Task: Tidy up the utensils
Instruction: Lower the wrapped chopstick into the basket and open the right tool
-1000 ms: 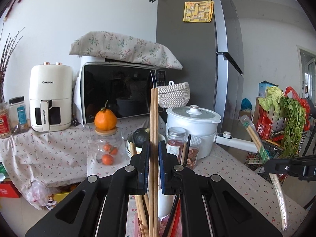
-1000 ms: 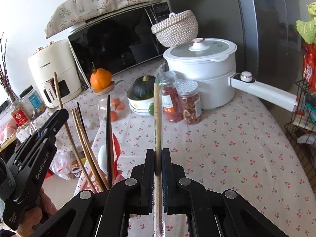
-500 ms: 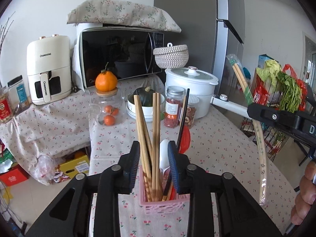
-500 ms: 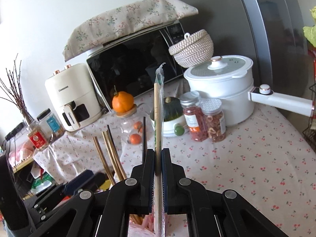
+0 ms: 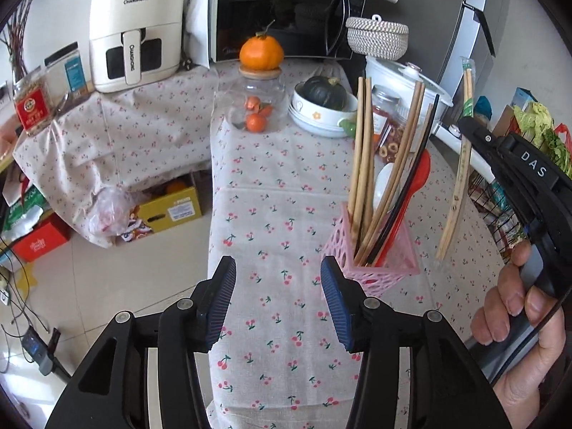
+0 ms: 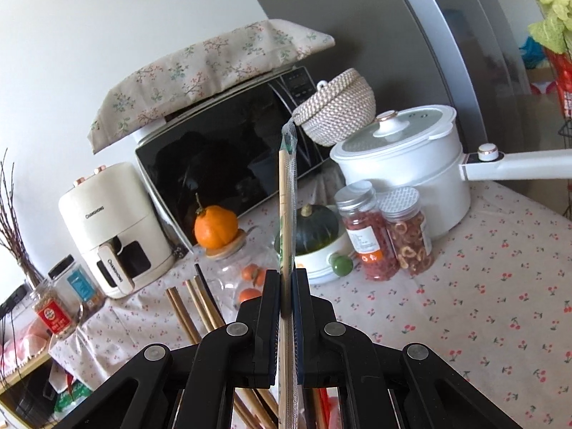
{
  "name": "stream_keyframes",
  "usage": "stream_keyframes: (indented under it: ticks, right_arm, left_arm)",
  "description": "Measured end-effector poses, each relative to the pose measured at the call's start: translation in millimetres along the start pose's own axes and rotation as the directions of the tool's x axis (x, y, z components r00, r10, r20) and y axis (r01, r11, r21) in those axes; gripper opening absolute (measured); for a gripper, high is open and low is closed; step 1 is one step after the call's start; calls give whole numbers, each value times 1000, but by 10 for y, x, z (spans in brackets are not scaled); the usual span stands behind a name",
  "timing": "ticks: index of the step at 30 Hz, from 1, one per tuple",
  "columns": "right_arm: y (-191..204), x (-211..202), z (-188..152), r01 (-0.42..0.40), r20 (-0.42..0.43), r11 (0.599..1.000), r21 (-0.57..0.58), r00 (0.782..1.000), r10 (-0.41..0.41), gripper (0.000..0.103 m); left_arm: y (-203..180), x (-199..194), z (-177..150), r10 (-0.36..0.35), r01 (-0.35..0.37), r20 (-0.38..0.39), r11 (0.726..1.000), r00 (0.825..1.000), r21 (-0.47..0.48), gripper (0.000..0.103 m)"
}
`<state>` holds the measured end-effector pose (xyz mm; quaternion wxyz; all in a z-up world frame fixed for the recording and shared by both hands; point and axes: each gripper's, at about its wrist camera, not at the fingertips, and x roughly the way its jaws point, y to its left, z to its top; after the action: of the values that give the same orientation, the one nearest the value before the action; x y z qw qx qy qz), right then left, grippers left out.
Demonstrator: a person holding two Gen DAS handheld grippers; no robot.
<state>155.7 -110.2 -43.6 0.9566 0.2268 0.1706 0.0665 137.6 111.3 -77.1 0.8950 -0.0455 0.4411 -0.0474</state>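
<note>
1. Your left gripper [image 5: 278, 298] is hovering with its blue-padded jaws spread wide at the lower centre of the left wrist view, gripping nothing, over the cherry-print tablecloth [image 5: 271, 214].
2. Your right gripper [image 6: 285, 287] is pinching a pair of wooden chopsticks in a clear plastic sleeve [image 6: 287, 211]; the jaws are closed tight on it at the centre of the right wrist view, and the sleeve is standing nearly upright.
3. In the left wrist view that sleeved pair [image 5: 461, 164] is hanging at the right of the frame, just beside the pink perforated plastic utensil holder [image 5: 371, 254] but apart from it.
4. The holder is sitting right of centre, carrying several bare wooden chopsticks [image 5: 361, 157], a black chopstick [image 5: 414, 175], a red plastic spoon [image 5: 416, 182] and a white spoon [image 5: 384, 182], all leaning.
5. Behind it, a clear glass jar [image 5: 255, 107] is holding small oranges, with a large orange [image 5: 261, 53] sitting on its lid.
6. A white bowl [image 5: 318, 118] is cradling a dark green squash [image 5: 323, 93].
7. Two clear jars of dried red foods [image 6: 388, 230] are standing right of centre in the right wrist view.
</note>
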Motion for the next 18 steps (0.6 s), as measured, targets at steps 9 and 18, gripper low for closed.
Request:
stream_keyframes:
  ticks: [9, 18]
  right_arm:
    - [281, 58, -273, 130, 228, 983, -132, 969, -98, 4]
    - [185, 204, -613, 228, 224, 959, -169, 956, -188, 7]
  left_arm:
    - [86, 68, -38, -14, 14, -40, 1000, 999, 11, 52]
    - [137, 123, -56, 2, -2, -52, 1000, 999, 2, 52]
